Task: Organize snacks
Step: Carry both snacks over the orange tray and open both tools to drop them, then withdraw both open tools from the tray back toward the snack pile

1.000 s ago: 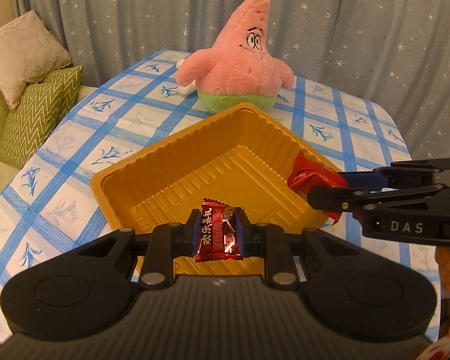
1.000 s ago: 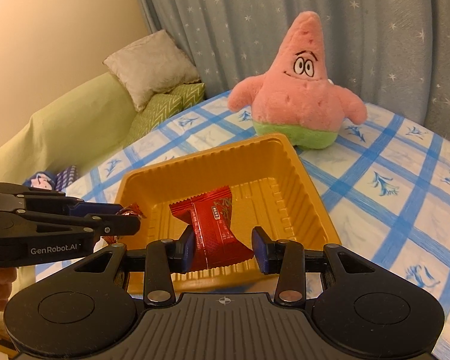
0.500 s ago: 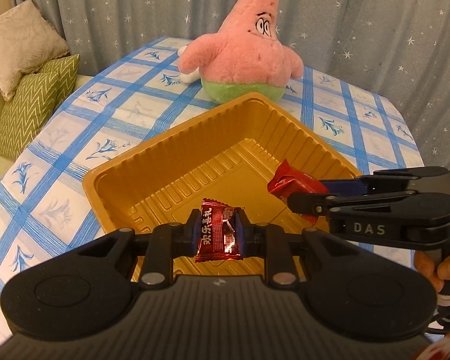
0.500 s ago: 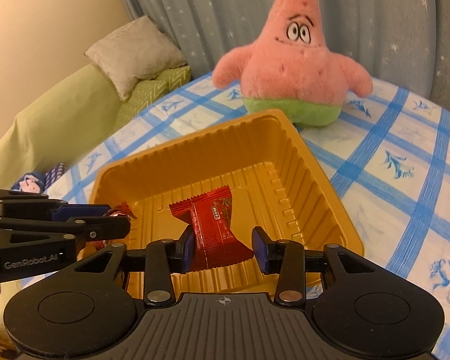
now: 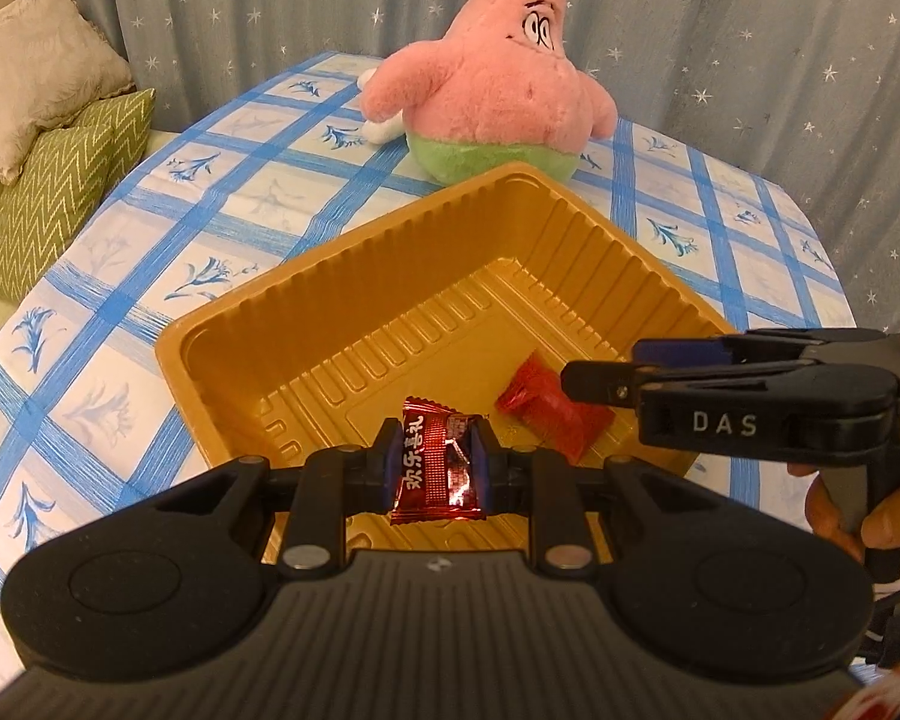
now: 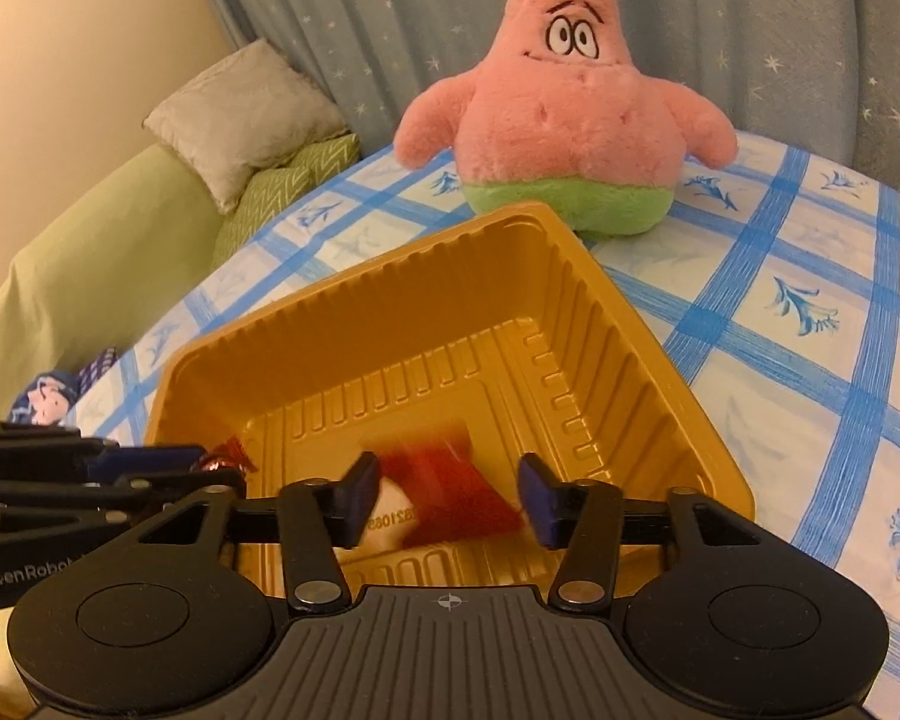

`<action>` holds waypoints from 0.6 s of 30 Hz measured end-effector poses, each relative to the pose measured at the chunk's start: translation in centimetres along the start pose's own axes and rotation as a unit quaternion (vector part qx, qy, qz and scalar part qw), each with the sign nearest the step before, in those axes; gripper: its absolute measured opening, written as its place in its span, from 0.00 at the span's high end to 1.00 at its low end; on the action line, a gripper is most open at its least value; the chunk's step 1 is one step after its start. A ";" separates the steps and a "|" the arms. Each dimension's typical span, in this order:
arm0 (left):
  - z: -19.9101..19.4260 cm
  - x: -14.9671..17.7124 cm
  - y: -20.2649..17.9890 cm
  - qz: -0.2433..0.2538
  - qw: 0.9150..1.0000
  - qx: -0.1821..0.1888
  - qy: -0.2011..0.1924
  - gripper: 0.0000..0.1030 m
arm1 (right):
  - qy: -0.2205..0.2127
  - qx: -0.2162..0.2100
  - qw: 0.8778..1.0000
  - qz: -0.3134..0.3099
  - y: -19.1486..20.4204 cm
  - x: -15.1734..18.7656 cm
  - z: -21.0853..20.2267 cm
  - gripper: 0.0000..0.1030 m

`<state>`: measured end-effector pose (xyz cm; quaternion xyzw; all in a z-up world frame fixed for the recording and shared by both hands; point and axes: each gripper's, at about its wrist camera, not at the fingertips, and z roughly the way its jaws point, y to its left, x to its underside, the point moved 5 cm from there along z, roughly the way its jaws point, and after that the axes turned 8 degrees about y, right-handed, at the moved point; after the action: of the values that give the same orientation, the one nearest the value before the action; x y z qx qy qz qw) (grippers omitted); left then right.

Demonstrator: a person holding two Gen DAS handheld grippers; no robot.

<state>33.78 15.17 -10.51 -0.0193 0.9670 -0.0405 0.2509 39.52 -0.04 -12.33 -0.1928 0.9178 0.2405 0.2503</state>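
A gold plastic tray point(image 5: 306, 276) sits on the blue-checked tablecloth; it also shows in the right wrist view point(image 6: 570, 252). My left gripper point(image 5: 435, 468) is shut on a dark red foil candy point(image 5: 438, 468) and holds it over the tray's near side. My right gripper point(image 6: 447, 495) is open over the tray, and a bright red candy point(image 6: 450, 480), blurred, lies loose between its fingers. In the left wrist view that red candy point(image 5: 549, 411) rests on the tray floor below the right gripper point(image 5: 600, 369).
A pink starfish plush point(image 5: 498, 90) stands on the table just behind the tray, also in the right wrist view point(image 6: 564, 114). Cushions point(image 5: 48, 138) lie on a green sofa to the left. A star-patterned curtain hangs behind.
My right gripper has opened and let go of the bright red candy, which has dropped into the tray. Both grippers have moved forward over the tray. The left still holds its candy.
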 end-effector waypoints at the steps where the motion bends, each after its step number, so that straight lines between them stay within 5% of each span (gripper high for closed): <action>1: 0.1 0.0 0.0 0.000 1.000 0.000 0.001 0.79 | -0.002 0.003 1.000 0.000 0.0 0.0 -0.1 0.40; 18: 0.7 -0.5 -0.8 0.009 1.000 0.022 -0.005 0.78 | -0.014 0.014 1.000 0.015 -0.4 0.2 -2.4 0.39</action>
<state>34.56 14.39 -10.80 -0.0051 0.9648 -0.0597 0.2560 38.67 -1.75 -10.73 -0.1720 0.9203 0.2337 0.2623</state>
